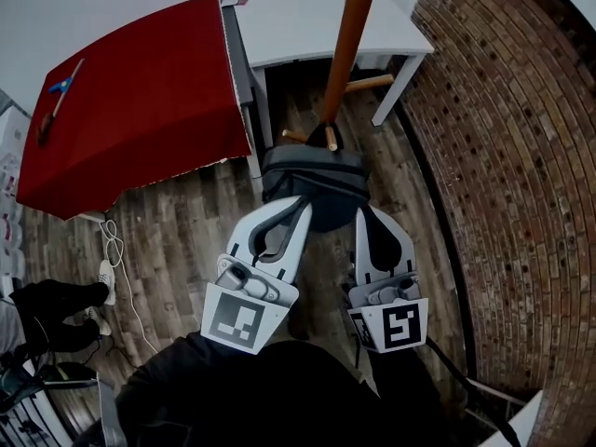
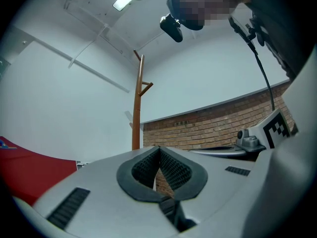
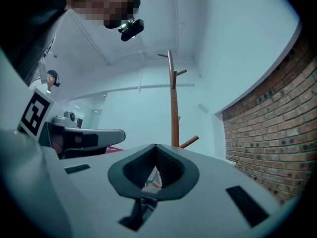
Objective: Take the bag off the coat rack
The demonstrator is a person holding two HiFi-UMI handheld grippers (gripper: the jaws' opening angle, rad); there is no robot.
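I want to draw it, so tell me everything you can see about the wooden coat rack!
The coat rack is a tall, round pole that looks like smooth orange-brown wood. It stands upright beside a white table, near a brick wall. Short pegs of the same wood slant up from it at different heights; those near the top are bare. A dark bag sits against its lower part and hides its foot.

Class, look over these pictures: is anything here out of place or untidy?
A white cable lies in loose loops on the wooden floor beside the red-covered table, an untidy spot where a foot could catch. Nothing else stands out.
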